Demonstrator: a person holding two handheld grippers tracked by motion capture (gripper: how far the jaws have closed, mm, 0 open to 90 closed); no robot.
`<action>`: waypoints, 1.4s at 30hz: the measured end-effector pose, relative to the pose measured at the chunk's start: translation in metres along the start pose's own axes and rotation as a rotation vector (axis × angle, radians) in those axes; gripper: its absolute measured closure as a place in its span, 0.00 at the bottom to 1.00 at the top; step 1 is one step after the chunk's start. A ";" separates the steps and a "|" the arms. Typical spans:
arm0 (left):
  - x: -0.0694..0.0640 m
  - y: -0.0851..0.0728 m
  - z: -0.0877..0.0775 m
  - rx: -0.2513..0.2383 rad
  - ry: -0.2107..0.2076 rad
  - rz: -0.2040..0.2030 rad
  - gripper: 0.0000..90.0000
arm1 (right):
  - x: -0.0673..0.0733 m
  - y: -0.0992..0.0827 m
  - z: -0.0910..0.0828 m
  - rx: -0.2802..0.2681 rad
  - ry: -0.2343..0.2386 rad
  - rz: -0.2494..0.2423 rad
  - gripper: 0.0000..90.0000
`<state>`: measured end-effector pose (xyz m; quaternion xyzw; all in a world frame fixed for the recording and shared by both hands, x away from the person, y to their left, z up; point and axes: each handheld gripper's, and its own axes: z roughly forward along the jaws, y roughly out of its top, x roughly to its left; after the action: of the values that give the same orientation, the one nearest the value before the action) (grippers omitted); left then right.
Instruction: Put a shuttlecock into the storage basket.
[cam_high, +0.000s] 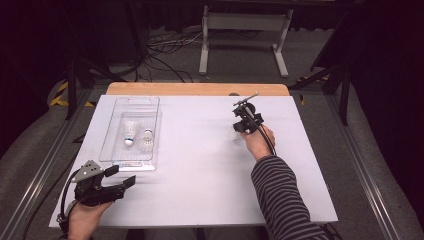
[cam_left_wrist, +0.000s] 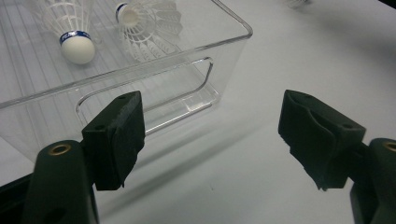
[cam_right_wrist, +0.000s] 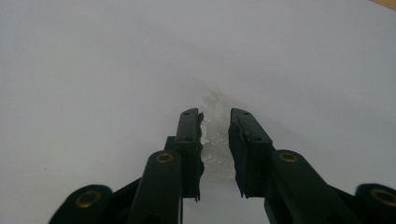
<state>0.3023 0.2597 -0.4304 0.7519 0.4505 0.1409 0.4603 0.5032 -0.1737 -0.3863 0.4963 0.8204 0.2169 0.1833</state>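
Dim, dark surround; bright white table (cam_high: 200, 165), soft shadows, slight blur in close-up views.

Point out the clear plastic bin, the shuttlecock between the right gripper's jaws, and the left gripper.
Clear plastic bin (cam_high: 156, 107), high view, right rim.
White feathered shuttlecock (cam_right_wrist: 215, 147), right gripper view, feather skirt.
Left gripper (cam_high: 123, 176), high view, between fingertips.

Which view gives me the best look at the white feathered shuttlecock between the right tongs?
The right gripper view: the white feathered shuttlecock sits close up between the right tongs. The high view shows a small pale blur beside that hand. The left gripper view catches a sliver at its top edge.
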 end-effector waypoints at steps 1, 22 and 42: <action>0.000 0.000 0.000 -0.001 0.000 0.000 0.26 | 0.000 0.000 0.000 0.004 0.003 -0.001 0.84; -0.001 0.000 0.000 -0.001 0.003 0.003 0.26 | 0.000 -0.003 -0.007 0.010 0.007 -0.014 1.00; -0.001 0.000 0.001 0.006 0.006 0.009 0.27 | -0.009 -0.011 -0.031 -0.029 -0.008 -0.047 1.00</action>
<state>0.3025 0.2579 -0.4307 0.7550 0.4488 0.1439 0.4560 0.4827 -0.1916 -0.3658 0.4750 0.8279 0.2224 0.1988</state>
